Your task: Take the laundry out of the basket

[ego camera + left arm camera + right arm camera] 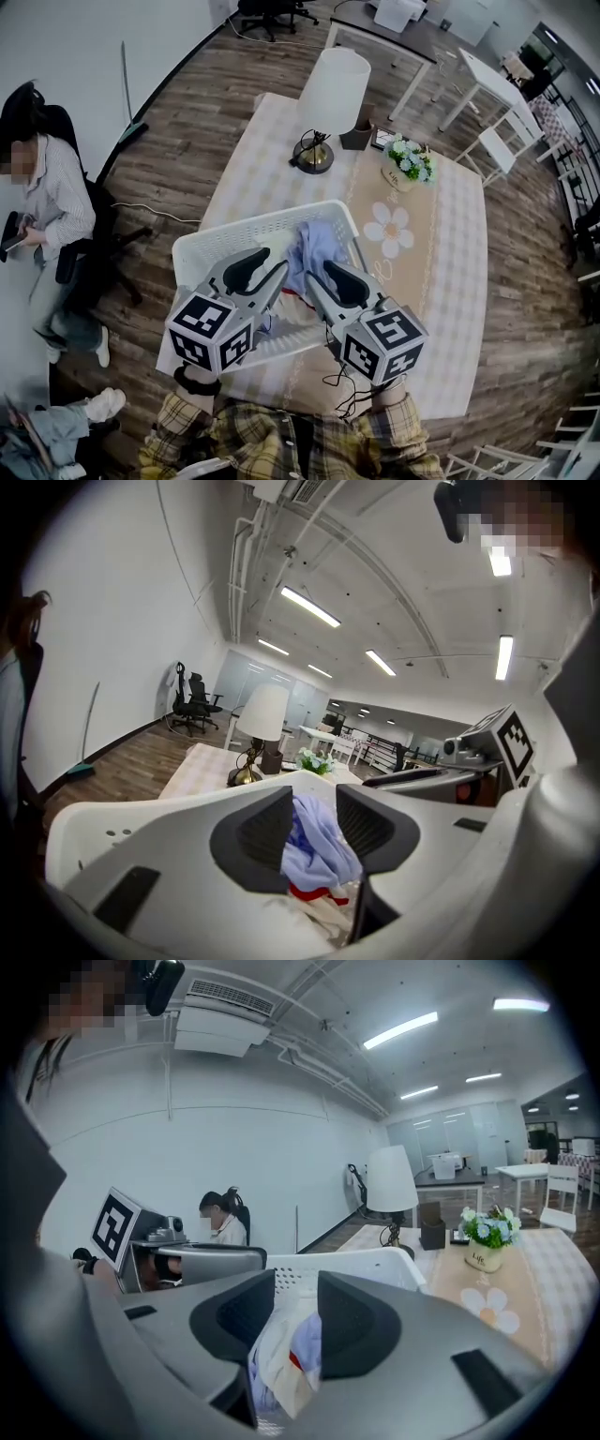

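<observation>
Left gripper (275,263), right gripper (317,272), jaws apart, near laundry (315,242) in basket (234,230)

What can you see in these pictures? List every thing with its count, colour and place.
white plastic laundry basket: one, white, near end of the table.
crumpled laundry: one heap, light blue, white, red, inside the basket.
table lamp: one, white shade, brass base, far end of the table.
potted flowers: one, white and blue, right of the lamp.
dark box: one, beside the lamp.
checked-cloth table: one, beige, centre.
seated person: one, striped shirt, left wall.
left gripper: grey, jaws apart, over the basket.
right gripper: grey, jaws apart, over the basket.
</observation>
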